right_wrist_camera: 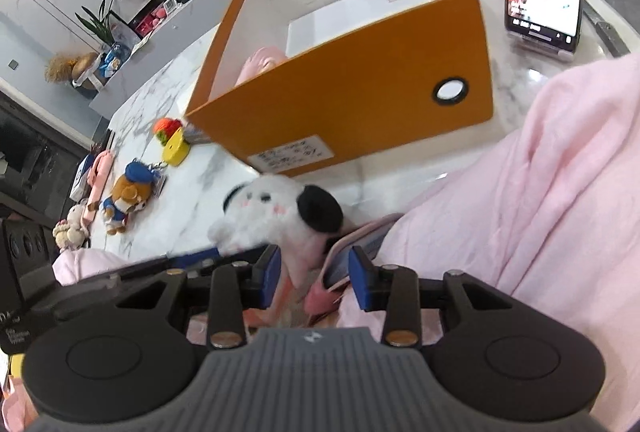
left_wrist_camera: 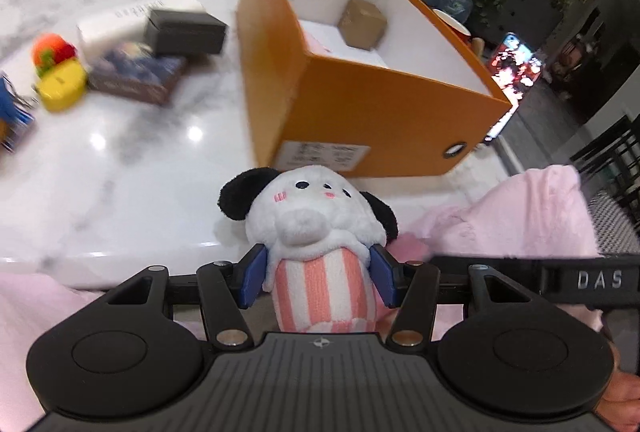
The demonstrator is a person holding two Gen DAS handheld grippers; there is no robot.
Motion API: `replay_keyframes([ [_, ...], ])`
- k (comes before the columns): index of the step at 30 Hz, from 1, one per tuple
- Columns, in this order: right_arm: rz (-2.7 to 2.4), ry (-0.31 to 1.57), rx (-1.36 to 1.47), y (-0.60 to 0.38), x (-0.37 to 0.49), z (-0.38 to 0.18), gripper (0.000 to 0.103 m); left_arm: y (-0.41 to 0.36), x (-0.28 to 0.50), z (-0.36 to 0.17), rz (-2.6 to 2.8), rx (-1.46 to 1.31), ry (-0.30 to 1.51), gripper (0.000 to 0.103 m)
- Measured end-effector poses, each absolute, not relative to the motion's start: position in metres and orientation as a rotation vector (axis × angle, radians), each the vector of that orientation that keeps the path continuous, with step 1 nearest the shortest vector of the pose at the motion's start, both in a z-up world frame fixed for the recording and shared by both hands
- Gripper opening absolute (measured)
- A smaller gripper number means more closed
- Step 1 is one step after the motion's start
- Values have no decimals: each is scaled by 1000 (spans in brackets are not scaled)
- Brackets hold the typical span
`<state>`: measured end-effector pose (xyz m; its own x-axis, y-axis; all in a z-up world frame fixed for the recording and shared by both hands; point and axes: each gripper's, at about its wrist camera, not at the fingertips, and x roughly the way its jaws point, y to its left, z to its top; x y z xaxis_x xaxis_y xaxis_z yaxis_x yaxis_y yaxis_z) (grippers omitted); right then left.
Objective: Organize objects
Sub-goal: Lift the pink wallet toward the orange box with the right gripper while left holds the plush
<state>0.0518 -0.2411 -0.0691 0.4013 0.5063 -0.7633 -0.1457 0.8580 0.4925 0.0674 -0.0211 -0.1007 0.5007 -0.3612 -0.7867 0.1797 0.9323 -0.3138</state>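
Plush toy pinched in your left gripper at the near edge of the counter

Your left gripper (left_wrist_camera: 318, 278) has its blue pads pressed on the striped body of the plush toy (left_wrist_camera: 308, 216), which sits upright over the counter's (left_wrist_camera: 132, 167) near edge, just in front of the orange box (left_wrist_camera: 360, 119). A small brown carton (left_wrist_camera: 362, 23) lies inside that box at its far corner. Your right gripper (right_wrist_camera: 314, 274) is partly spread just beside the toy, with something pink between its pads; I cannot tell whether they press on it. A yellow case (left_wrist_camera: 62, 89) and a dark box (left_wrist_camera: 186, 31) lie toward the counter's left side.
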Motion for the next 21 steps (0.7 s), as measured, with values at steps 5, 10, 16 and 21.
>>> replay_keyframes([
  [5, 376, 1139, 408, -227, 42, -79, 41, -13, 66, -101, -316, -178, 994, 63],
  [10, 237, 1164, 472, -215, 41, -94, 40, -9, 66, -100, -303, -149, 979, 62],
  [16, 68, 1106, 538, -207, 40, -96, 41, 4, 68, -100, -293, -161, 972, 62],
  [21, -84, 1084, 588, -199, 41, -98, 41, 7, 70, -101, -302, -163, 967, 62],
])
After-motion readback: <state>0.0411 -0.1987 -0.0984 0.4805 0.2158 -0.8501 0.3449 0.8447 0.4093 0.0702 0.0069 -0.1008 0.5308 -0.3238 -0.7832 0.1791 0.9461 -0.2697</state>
